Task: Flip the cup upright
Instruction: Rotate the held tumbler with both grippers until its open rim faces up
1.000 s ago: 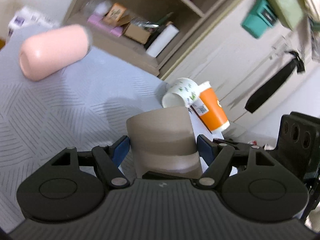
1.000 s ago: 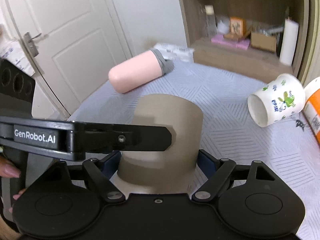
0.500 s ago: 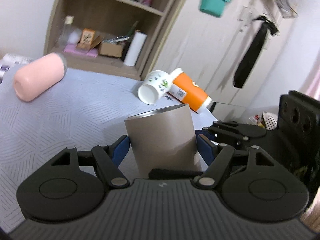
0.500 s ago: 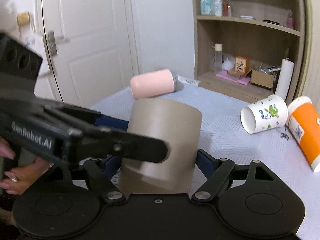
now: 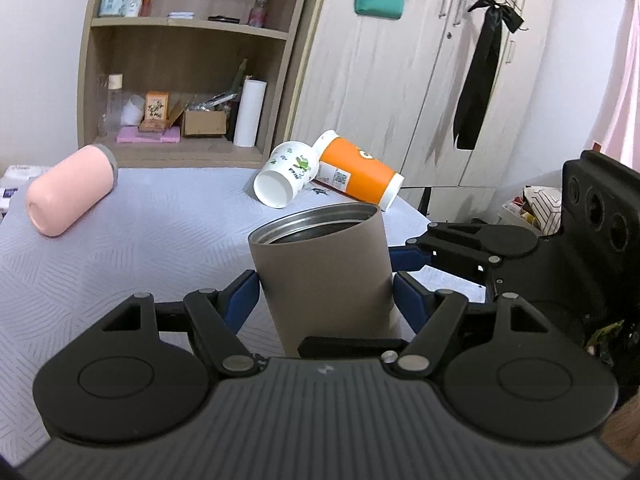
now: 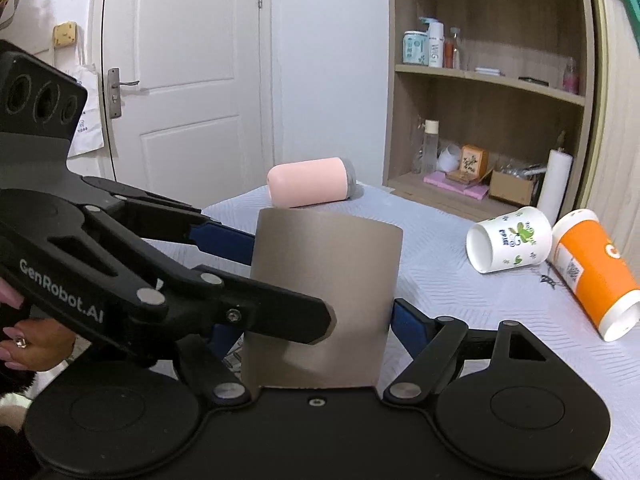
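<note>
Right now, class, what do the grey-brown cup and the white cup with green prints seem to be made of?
The grey-brown cup looks like metal with a matte coating: its open mouth shows a shiny steel-like rim and lining. The white cup with green prints, lying on its side, looks like paper: thin wall, rolled lip, dull surface, though thin plastic is possible.

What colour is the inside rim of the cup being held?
Silvery metal, against a matte taupe outside; the cup shows it best in the left wrist view.
</note>
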A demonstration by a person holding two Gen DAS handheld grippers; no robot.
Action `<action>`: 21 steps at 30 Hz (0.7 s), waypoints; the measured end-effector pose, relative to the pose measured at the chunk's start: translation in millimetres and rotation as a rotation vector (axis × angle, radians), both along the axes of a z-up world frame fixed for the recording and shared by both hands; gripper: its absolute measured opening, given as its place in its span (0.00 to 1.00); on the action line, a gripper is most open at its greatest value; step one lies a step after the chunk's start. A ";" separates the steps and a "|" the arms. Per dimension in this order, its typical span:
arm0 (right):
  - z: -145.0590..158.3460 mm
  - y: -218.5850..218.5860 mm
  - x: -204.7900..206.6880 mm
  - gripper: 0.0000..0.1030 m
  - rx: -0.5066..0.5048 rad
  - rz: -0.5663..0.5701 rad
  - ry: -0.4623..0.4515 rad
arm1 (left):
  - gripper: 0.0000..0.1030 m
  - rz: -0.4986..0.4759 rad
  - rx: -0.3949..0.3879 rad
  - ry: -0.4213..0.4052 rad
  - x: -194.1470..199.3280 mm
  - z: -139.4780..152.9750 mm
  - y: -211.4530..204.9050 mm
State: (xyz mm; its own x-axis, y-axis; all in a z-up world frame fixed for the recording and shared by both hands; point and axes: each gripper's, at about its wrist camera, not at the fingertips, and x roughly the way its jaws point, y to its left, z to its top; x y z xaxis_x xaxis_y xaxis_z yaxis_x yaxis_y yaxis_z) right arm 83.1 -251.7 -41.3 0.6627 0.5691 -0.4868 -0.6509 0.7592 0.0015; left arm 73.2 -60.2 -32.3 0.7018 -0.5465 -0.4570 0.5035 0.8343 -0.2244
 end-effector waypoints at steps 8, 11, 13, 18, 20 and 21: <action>-4.1 -7.3 -7.0 0.81 0.015 -0.018 -0.028 | 0.70 -0.026 -0.010 0.015 1.3 -1.4 -4.9; -3.8 -7.2 -4.9 0.81 0.013 -0.017 -0.030 | 0.70 -0.021 -0.017 0.023 2.7 -0.8 -5.2; -4.2 -4.8 -5.1 0.81 0.001 -0.020 -0.040 | 0.70 -0.019 -0.018 0.025 4.1 -0.6 -5.4; -3.5 2.7 -1.7 0.81 -0.030 -0.034 -0.053 | 0.70 -0.012 -0.018 0.025 7.6 -0.9 -3.0; -3.4 4.9 3.3 0.80 -0.027 -0.032 -0.053 | 0.70 -0.006 -0.019 0.023 11.9 -1.1 -1.3; -3.6 6.0 6.2 0.80 -0.025 -0.032 -0.050 | 0.70 -0.004 -0.017 0.019 14.4 -1.1 -0.3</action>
